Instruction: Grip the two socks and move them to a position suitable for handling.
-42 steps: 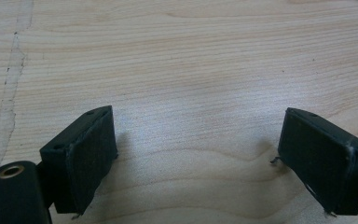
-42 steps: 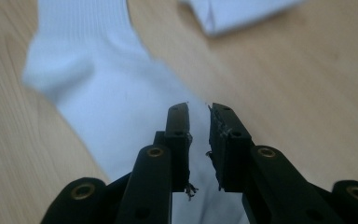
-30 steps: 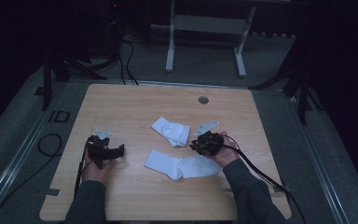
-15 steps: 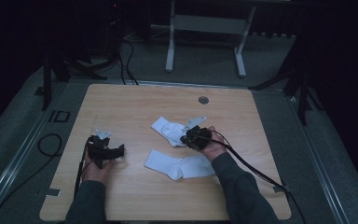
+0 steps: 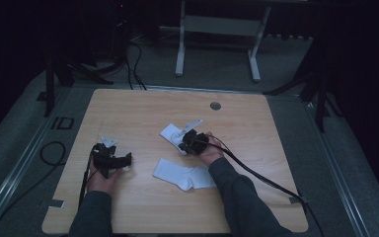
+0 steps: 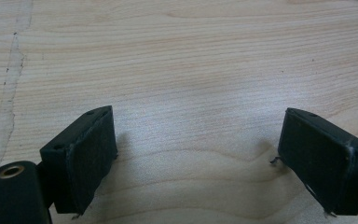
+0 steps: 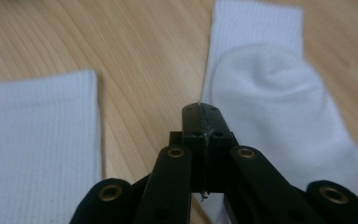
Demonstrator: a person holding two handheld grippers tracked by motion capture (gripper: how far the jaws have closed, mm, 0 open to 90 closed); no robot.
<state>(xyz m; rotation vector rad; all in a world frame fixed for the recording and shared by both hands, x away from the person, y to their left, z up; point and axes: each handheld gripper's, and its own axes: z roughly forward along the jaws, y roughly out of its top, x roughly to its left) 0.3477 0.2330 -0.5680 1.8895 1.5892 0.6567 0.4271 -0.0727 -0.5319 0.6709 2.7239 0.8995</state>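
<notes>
Wooden table carries 2 white socks, unpaired. Right gripper, jaws pressed together on nothing, sits at the far sock, frame centre. Near sock lies lower centre. Left gripper rests spread and empty, lower left. Pairing not yet begun.

Left gripper is sitting near the tabletop's left edge, its jaws standing wide apart with bare wood between the pads. Left hand is gripping it from behind, forearm coming in from the near edge. Right gripper is hovering around the tabletop's middle, its jaws having just been closing and now pressed flat together with nothing between them. Right forearm is angling in from the near right corner.
</notes>
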